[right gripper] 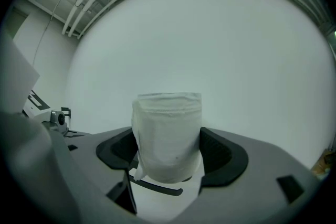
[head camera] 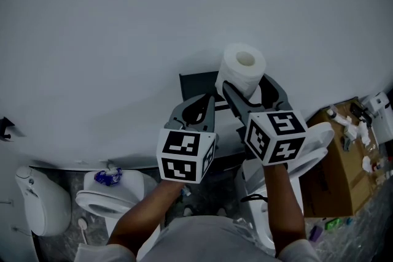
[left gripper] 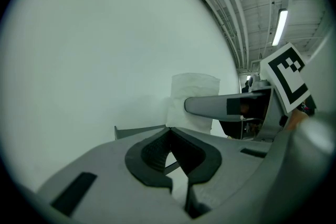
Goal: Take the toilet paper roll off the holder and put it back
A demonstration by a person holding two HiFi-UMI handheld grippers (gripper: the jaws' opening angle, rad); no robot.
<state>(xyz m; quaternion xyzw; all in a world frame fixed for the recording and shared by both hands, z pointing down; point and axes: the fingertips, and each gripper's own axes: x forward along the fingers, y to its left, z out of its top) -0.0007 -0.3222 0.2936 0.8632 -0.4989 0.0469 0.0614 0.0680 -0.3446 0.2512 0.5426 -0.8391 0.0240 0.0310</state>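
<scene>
The white toilet paper roll (head camera: 243,69) stands upright in front of the white wall, and my right gripper (head camera: 245,85) is shut on its sides. In the right gripper view the roll (right gripper: 167,134) fills the gap between both jaws, and a dark curved holder bar (right gripper: 157,187) shows just beneath it. The dark holder plate (head camera: 196,83) is fixed to the wall left of the roll. My left gripper (head camera: 210,98) is shut and empty, with its tips (left gripper: 169,132) just in front of the holder plate (left gripper: 137,131). The roll (left gripper: 193,96) is to its right.
Below me are a white toilet bowl (head camera: 105,200) with a blue object on it, another white fixture (head camera: 40,200) at far left, and a toilet seat (head camera: 312,149) at right. A cardboard box (head camera: 334,159) with small items stands at far right.
</scene>
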